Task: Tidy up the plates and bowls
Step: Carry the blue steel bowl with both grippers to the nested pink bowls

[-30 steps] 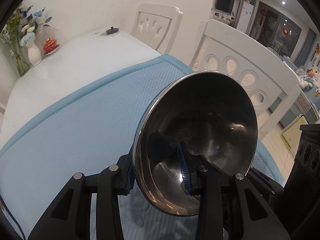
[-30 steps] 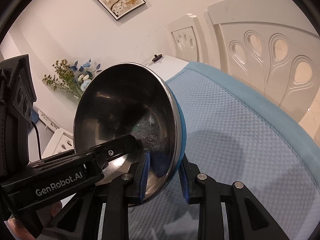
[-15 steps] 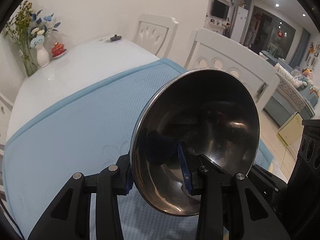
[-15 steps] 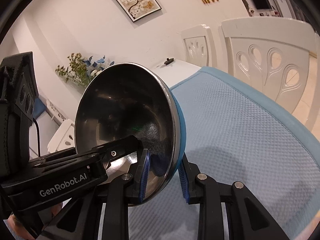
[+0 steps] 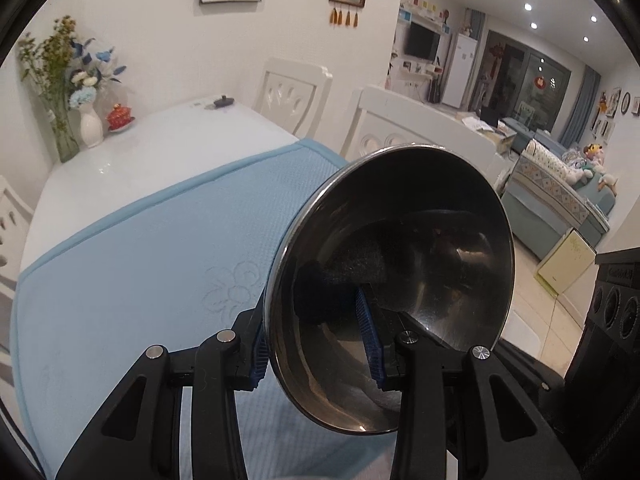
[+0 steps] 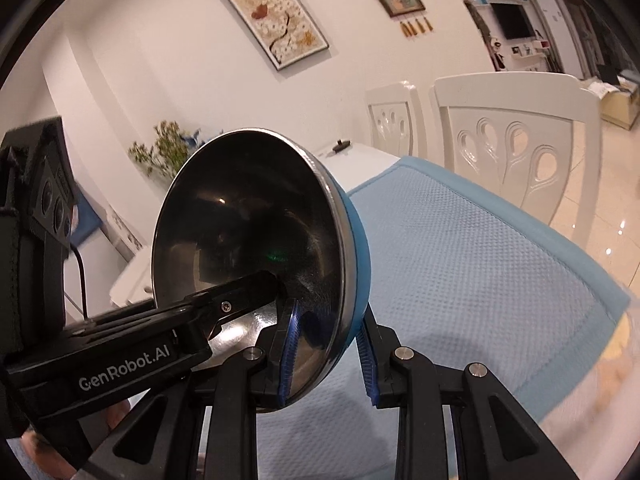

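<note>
One steel bowl [image 5: 420, 240] with a blue outside [image 6: 358, 240] hangs tilted on its edge above the blue mat [image 5: 140, 260]. My left gripper [image 5: 316, 344] is shut on its near rim, one blue pad inside the bowl and one outside. In the right wrist view the same bowl [image 6: 248, 232] sits in my right gripper [image 6: 326, 356], which is shut on the rim the same way. The left gripper's finger [image 6: 240, 292] reaches into the bowl from the left. The right gripper's black body [image 5: 612, 320] shows at the right edge of the left wrist view.
The blue mat [image 6: 480, 264] covers the near part of a white table [image 5: 160, 140]. At the far end stand a vase of flowers [image 5: 90, 120], a red pot [image 5: 119, 115] and a small black lid [image 5: 222, 101]. White chairs [image 6: 516, 148] line the right side.
Both grippers have risen and drawn back from the table with the bowl between them. More of the wall and room shows now. The grips look the same.
</note>
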A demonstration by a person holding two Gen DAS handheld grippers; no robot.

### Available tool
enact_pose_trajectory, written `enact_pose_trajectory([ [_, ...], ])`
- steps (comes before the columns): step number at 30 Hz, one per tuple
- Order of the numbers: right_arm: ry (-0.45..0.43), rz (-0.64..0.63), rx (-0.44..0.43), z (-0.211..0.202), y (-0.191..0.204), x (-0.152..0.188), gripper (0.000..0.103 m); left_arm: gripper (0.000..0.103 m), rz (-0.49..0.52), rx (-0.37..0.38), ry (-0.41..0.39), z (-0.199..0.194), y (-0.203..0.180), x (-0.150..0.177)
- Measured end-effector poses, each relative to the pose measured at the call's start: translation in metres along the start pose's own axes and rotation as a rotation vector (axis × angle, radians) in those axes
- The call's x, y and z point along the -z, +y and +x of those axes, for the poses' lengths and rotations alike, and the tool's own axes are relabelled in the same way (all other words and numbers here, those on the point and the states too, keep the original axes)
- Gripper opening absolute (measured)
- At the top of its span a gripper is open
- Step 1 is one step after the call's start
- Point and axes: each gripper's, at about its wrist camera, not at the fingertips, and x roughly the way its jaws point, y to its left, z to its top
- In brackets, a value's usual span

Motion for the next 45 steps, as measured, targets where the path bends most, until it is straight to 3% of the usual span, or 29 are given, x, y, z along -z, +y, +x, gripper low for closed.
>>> enact_pose_trajectory([
  [5,0.001,0.004,-0.027,-0.024,0.022,0.014,0.027,0.036,-0.057,-0.009,0.011,-0.028,0.012,0.016],
  [9,0.058,0.016,-0.067,-0.036,0.046,0.024,0.027,0.037,-0.133,-0.021,0.016,-0.053,0.031,0.030],
  [17,0.120,-0.076,-0.106,-0.056,0.107,0.038,0.027,0.037,-0.155,-0.046,-0.005,-0.101,0.050,0.051],
  [21,0.168,-0.095,-0.085,-0.071,0.124,0.055,0.027,0.037,-0.178,-0.039,0.008,-0.110,0.050,0.065],
  [27,0.192,-0.070,-0.064,-0.087,0.121,0.072,0.027,0.038,-0.187,-0.023,0.029,-0.111,0.046,0.083],
  [34,0.289,0.029,-0.049,-0.078,0.100,0.096,0.027,0.038,-0.188,-0.010,0.108,-0.096,0.043,0.104],
  [45,0.422,0.026,-0.026,-0.053,0.089,0.112,0.027,0.038,-0.285,-0.003,0.206,-0.072,0.060,0.127],
])
